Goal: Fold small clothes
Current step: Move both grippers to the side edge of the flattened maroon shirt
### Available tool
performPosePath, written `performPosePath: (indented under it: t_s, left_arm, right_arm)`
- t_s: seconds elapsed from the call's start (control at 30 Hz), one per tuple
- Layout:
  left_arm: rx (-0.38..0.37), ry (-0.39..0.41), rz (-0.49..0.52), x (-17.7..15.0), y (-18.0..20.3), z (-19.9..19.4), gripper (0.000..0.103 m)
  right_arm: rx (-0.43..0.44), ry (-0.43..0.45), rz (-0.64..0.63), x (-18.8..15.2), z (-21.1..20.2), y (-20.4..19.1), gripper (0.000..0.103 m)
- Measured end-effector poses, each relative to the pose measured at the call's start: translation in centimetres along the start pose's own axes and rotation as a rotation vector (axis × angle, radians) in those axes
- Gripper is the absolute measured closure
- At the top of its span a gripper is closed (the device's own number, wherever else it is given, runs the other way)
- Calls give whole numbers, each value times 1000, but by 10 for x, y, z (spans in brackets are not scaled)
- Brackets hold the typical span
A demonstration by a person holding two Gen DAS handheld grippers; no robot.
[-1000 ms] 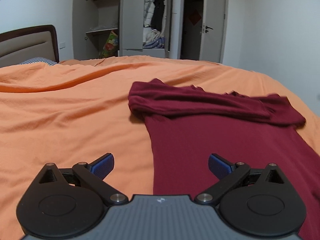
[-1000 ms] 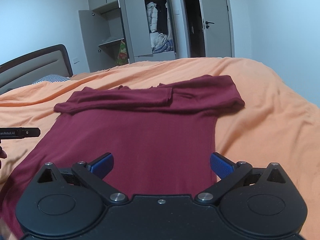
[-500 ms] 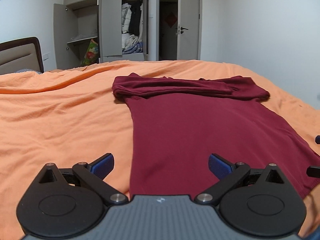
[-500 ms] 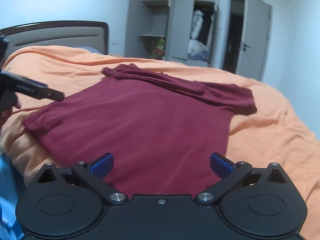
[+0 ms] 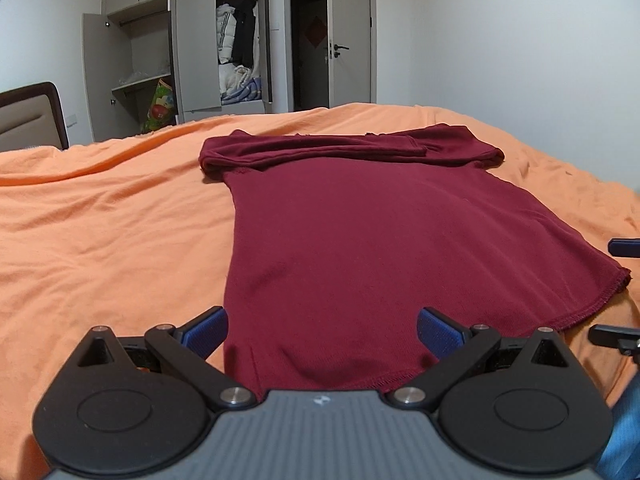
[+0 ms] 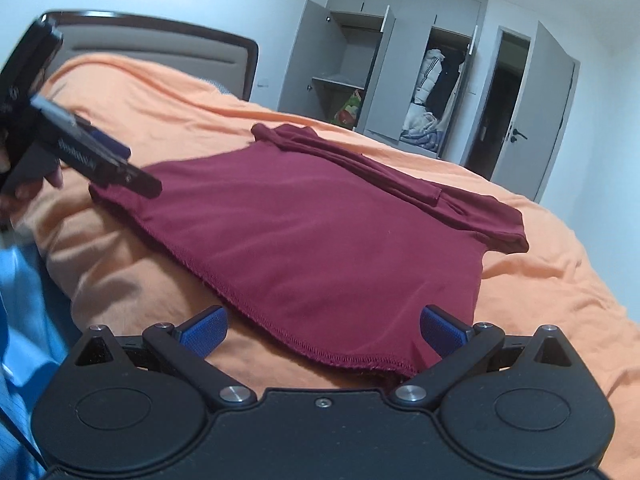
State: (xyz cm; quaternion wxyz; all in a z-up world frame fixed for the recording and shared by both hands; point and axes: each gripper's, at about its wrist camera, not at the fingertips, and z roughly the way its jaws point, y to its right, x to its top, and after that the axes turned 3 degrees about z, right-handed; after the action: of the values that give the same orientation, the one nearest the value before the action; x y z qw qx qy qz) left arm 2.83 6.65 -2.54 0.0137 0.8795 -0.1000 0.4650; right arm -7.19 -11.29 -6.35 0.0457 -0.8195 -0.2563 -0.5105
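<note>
A maroon shirt (image 5: 360, 232) lies flat on the orange bed cover (image 5: 112, 232), its sleeves folded across the far end. My left gripper (image 5: 322, 332) is open, low over the near left part of the hem, with cloth between its blue fingertips but not pinched. My right gripper (image 6: 322, 330) is also open, at the hem's near right corner (image 6: 392, 366). The right wrist view shows the maroon shirt (image 6: 320, 232) and, at upper left, the left gripper (image 6: 134, 168) held in a hand. At the right edge of the left wrist view the right gripper (image 5: 618, 292) pokes in.
A grey wardrobe (image 5: 224, 48) with open doors and an open room door (image 5: 352, 40) stand beyond the bed. The headboard (image 6: 160, 48) is at the left. Blue clothing of the person (image 6: 24, 320) shows at the bed's near edge.
Both grippers have drawn back from the shirt's body to its near hem at the bed edge, and the right one has swung to face it from the right corner. Both stay open.
</note>
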Motion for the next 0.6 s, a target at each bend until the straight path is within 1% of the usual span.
performPosePath:
  t_s: [0.13, 0.3, 0.43, 0.53, 0.6]
  left_arm:
    - [-4, 6, 1, -1, -1, -3, 0]
    - [-12, 6, 2, -4, -1, -8, 0]
    - [-21, 4, 8, -7, 1, -9, 0]
    - [-5, 23, 23, -7, 3, -12, 0]
    - [8, 31, 23, -6, 2, -14, 0]
  right_arm:
    - [-66, -30, -82, -2, 10, -8, 1]
    - [-87, -45, -119, -7, 16, -10, 1]
    - [-110, -35, -136, -11, 18, -13, 1]
    - [-143, -5, -146, -13, 17, -17, 1]
    - [-155, 19, -155, -12, 15, -17, 4]
